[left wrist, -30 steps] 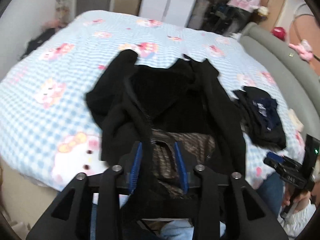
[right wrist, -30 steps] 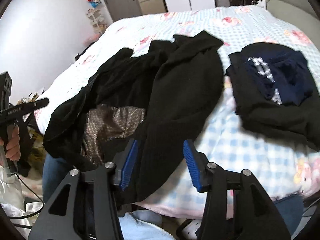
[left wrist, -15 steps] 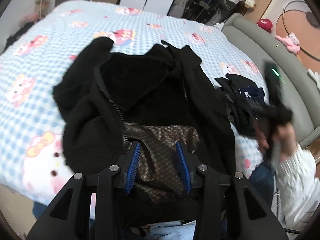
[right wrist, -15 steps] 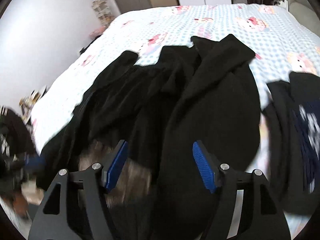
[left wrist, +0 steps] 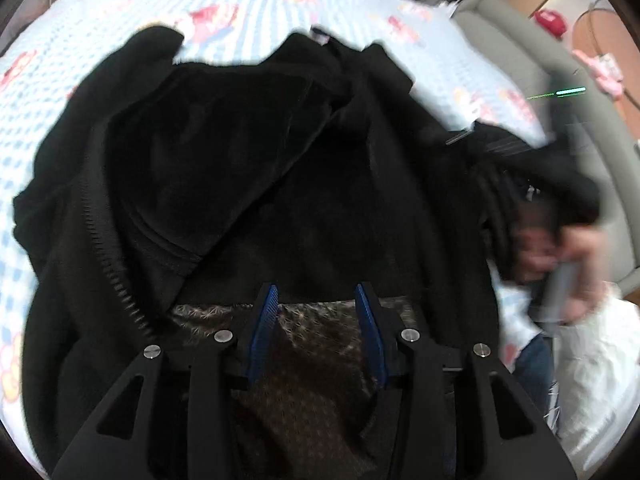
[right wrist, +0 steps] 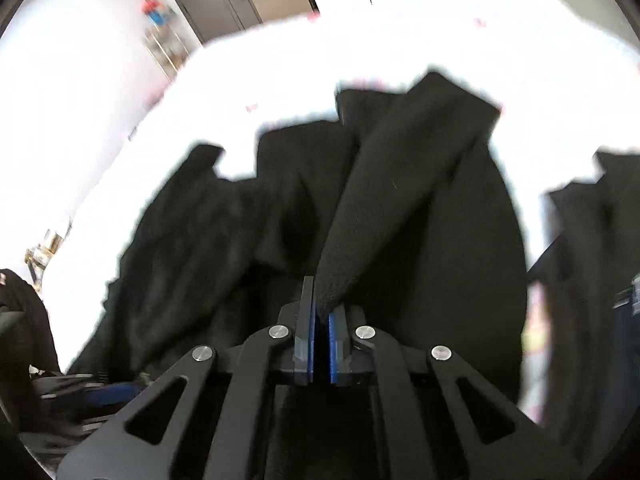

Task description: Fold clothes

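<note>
Now right gripper (right wrist: 321, 316) pinches a black jacket (right wrist: 400, 184) fold ahead

one black jacket (left wrist: 320, 184), one small dark clothes pile (right wrist: 592, 264), one bed (left wrist: 248, 8), two claws.

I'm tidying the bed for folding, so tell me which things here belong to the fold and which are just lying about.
In the job:
- black jacket, open, patterned lining showing
- right gripper, jaws shut on jacket fabric
- left gripper, jaws open over the lining

Lying about:
- dark clothes pile
- checked bedsheet
</note>
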